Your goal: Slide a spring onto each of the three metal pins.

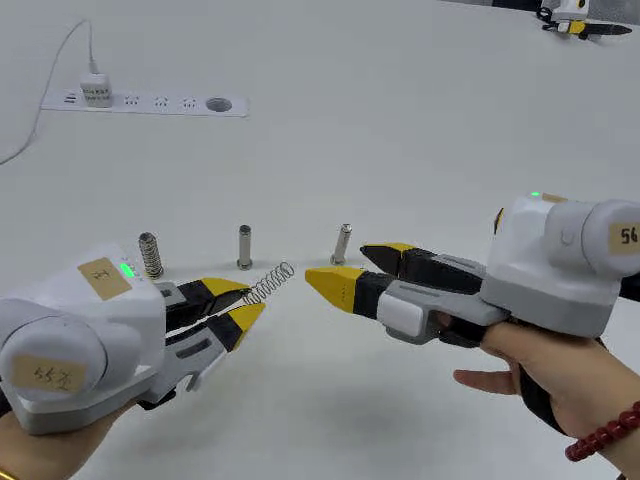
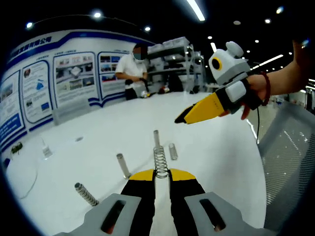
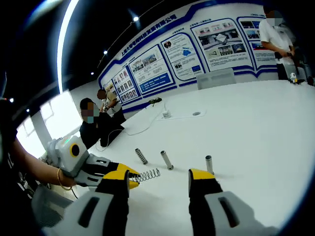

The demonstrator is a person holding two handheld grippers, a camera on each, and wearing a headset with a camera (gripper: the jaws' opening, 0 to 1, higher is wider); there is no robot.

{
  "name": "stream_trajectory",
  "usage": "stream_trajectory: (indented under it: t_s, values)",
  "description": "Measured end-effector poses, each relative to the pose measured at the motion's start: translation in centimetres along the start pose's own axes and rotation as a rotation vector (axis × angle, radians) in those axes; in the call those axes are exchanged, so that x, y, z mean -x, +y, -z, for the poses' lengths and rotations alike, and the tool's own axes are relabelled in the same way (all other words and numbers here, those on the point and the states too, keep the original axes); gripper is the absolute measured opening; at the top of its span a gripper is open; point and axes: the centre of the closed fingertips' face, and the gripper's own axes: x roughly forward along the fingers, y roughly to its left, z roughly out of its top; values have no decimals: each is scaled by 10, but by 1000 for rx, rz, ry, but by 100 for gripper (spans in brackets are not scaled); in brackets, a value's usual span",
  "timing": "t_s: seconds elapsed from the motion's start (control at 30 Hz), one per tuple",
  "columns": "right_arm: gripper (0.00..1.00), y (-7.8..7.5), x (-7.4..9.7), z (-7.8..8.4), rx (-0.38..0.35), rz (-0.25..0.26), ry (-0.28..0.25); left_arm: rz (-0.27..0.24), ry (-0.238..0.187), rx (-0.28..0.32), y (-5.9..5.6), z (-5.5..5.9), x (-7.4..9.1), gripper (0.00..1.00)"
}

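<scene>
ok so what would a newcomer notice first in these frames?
The left gripper, low in the head view, is shut on one end of a spring that sticks out toward the open right gripper. Behind them on the white bench stand three pins in a row. The leftmost pin already has a spring on it, while the middle pin and right pin are bare.

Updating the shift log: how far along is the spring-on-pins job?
Done: the leftmost pin in the head view already wears the first spring. In hand: the left gripper is shut on a second spring, held near the middle pin; the right gripper is open and carries nothing. Left: the middle pin and the rightmost pin are both bare, so two springs remain to go on.
</scene>
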Motion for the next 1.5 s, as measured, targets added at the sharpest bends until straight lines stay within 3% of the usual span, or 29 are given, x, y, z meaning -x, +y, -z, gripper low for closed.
stream_trajectory:
  t_s: [0.57,0.8,0.93,1.17,1.5]
  values:
    - [37,25,-11,-12,-167,-103,-17,-10,-144,-21,-7,-34,20,9]
    - [31,31,-14,-12,-209,-133,-10,-12,-172,-17,-8,-42,23,9]
    - [29,38,-15,-13,-305,-178,-19,-2,-201,-16,-11,-49,25,9]
    - [25,43,-17,-14,-330,-194,-24,4,-228,-8,-12,-56,27,9]
    - [14,47,-16,-22,-424,-242,-66,4,-224,3,-12,-56,28,10]
